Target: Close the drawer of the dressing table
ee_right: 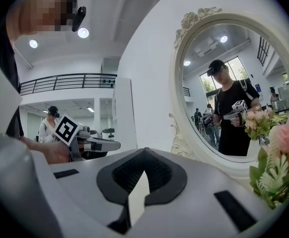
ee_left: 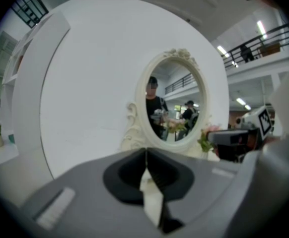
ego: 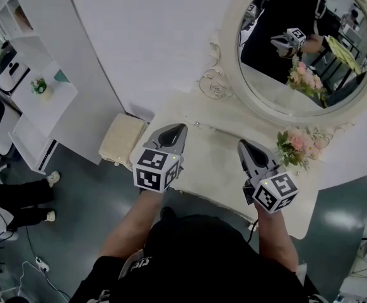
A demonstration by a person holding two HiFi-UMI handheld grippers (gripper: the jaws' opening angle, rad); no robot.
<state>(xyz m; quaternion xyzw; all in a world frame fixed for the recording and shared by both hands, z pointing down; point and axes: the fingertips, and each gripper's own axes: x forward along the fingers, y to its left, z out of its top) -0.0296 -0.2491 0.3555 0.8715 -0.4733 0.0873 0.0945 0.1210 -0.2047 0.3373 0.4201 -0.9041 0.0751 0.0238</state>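
- now the left gripper [ego: 181,128] and right gripper [ego: 242,145] hover over the counter [ego: 212,163], jaws together, empty.
- no drawer shows; it likely sits under the front edge, below both jaws, equally near.

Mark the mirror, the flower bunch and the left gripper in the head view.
mirror [ego: 306,49]: head view, centre of the glass.
flower bunch [ego: 296,143]: head view, pink bloom.
left gripper [ego: 182,129]: head view, tips of its shut fingers.
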